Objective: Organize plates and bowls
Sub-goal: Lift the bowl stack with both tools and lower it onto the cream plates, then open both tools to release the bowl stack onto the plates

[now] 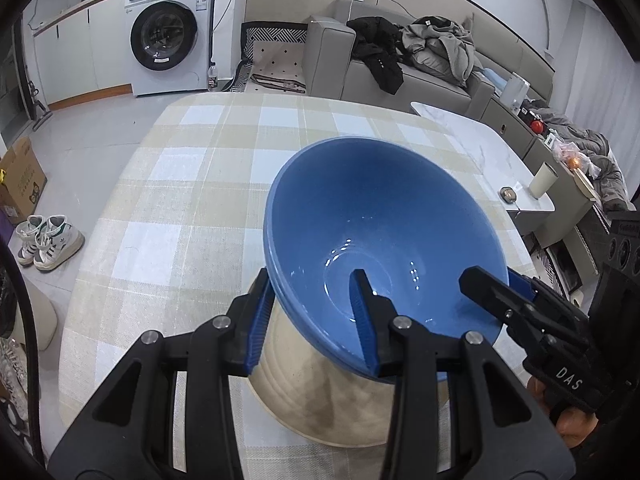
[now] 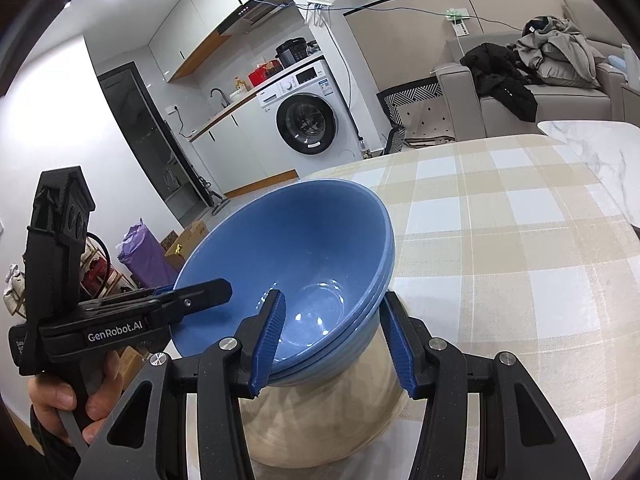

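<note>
Checked tablecloth covers table; washing machine and sofa behind. Blue bowl stack tilted, raised over beige bowl, which sits near table's front edge. Left gripper clamps stack's rim, one finger inside, one outside. Right gripper straddles opposite rim, inner pad on rim, outer pad apparently just off wall; firm grip uncertain. Step, by judgement: nesting blue stack into beige bowl. Next: level stack, centre over beige bowl, lower evenly, then release both rims
</note>
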Motion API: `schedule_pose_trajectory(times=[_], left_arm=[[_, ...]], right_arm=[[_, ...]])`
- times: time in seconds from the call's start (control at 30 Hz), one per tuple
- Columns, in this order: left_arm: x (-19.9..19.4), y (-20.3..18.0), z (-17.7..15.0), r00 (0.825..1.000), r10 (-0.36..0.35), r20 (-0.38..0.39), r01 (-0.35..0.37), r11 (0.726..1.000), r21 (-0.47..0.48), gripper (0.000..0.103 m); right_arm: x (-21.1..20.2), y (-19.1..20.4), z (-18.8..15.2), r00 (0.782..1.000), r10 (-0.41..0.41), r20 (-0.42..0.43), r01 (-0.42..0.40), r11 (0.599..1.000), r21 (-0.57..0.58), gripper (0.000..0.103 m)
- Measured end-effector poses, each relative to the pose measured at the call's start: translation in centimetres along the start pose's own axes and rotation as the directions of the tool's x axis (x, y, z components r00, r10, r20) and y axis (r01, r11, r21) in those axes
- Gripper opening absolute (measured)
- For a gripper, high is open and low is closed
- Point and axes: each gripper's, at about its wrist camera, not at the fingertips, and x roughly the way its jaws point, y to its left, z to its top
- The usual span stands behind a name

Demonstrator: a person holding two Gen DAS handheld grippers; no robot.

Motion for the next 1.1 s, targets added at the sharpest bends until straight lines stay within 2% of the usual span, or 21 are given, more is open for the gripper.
schedule_pose_trajectory(times=[0.17, 0.47, 0.57, 0.7, 0.77, 0.9, 1.07, 1.1], left_arm=[[0.9, 0.8, -0.3, 1.000, 0.015, -0.012, -0.015, 1.000, -0.006, 0.035], [2.1, 1.7, 0.0, 1.000, -0.006, -0.013, 0.006, 1.000, -0.005, 0.035], [2.2, 2.0, -0.2, 1.000, -0.015, -0.012, 0.014, 1.000, -0.012, 0.039], [2.1, 2.6, -0.3, 1.000, -0.026, 0.005, 0.026, 1.000, -0.017, 0.054], [1.9, 2.9, -0.4, 0.999, -0.031, 0.018, 0.031, 0.999, -0.008, 0.062], [1.3, 3.4, -0.6, 0.998, -0.025, 0.057, 0.022, 0.999, 0.038, 0.078], [-0.2, 4.5, -1.4, 0.990, -0.032, 0.136, 0.022, 0.997, 0.073, 0.085], [-0.5, 4.8, -1.6, 0.987, -0.033, 0.160, 0.021, 0.997, 0.079, 0.090]], right_arm=[[0.6, 0.2, -0.3, 1.000, 0.001, -0.016, -0.001, 1.000, -0.002, 0.050], [0.7, 0.4, -0.3, 1.000, 0.009, -0.009, -0.009, 1.000, -0.013, 0.051], [0.8, 0.6, -0.3, 1.000, 0.010, -0.004, -0.010, 1.000, -0.027, 0.052], [0.8, 0.5, -0.3, 1.000, -0.004, 0.005, 0.004, 1.000, -0.030, 0.066], [0.7, 0.3, -0.3, 1.000, -0.008, 0.014, 0.008, 1.000, -0.029, 0.067], [0.7, 0.1, -0.2, 1.000, -0.023, 0.014, 0.024, 0.999, -0.042, 0.083], [0.6, 0.8, -0.4, 0.999, -0.030, 0.021, 0.032, 0.995, -0.099, 0.095], [0.5, 1.0, -0.5, 0.999, -0.031, 0.023, 0.033, 0.993, -0.112, 0.100]])
